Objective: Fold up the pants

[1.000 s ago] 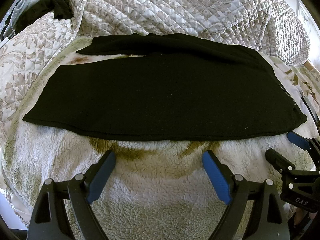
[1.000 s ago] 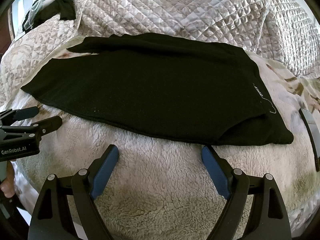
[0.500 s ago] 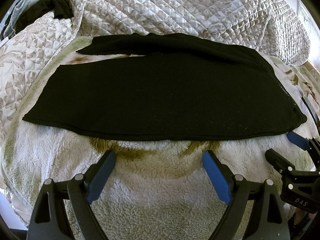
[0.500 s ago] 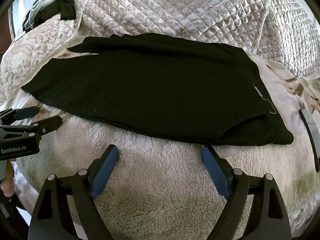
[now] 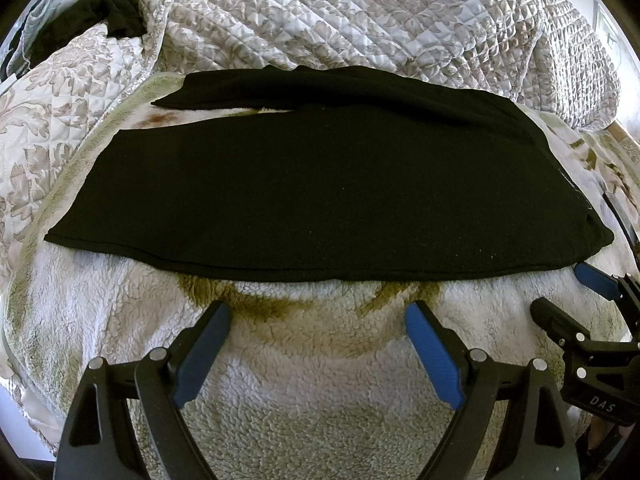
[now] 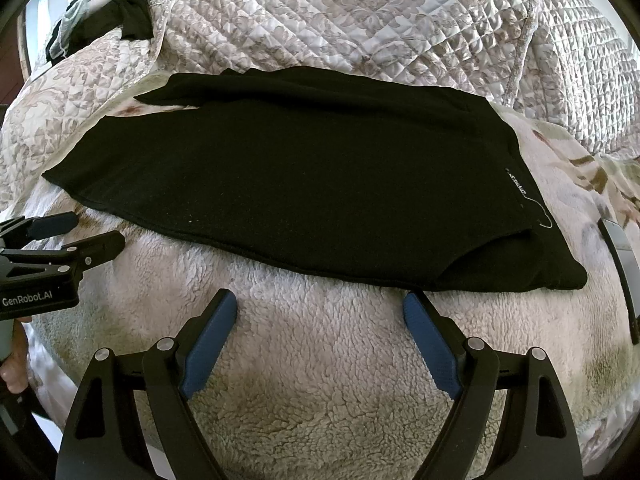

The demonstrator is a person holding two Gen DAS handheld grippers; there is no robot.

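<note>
Left wrist view: nothing has shifted over the last second. The black pants (image 5: 320, 192) lie flat across the fleece blanket (image 5: 320, 420), legs at nine o'clock, waistband at three. The left gripper (image 5: 318, 348) and right gripper (image 6: 320, 336) still hover at six o'clock, jaws spread, holding nothing. This looks like a pause before the next fold; neither touches cloth.

A home bedroom: a bed spread with a fuzzy fleece blanket (image 5: 320, 420), a rumpled quilted floral bedspread (image 5: 360, 16) heaped behind it, and dark clothing (image 6: 132, 16) piled far back (upper left).
</note>
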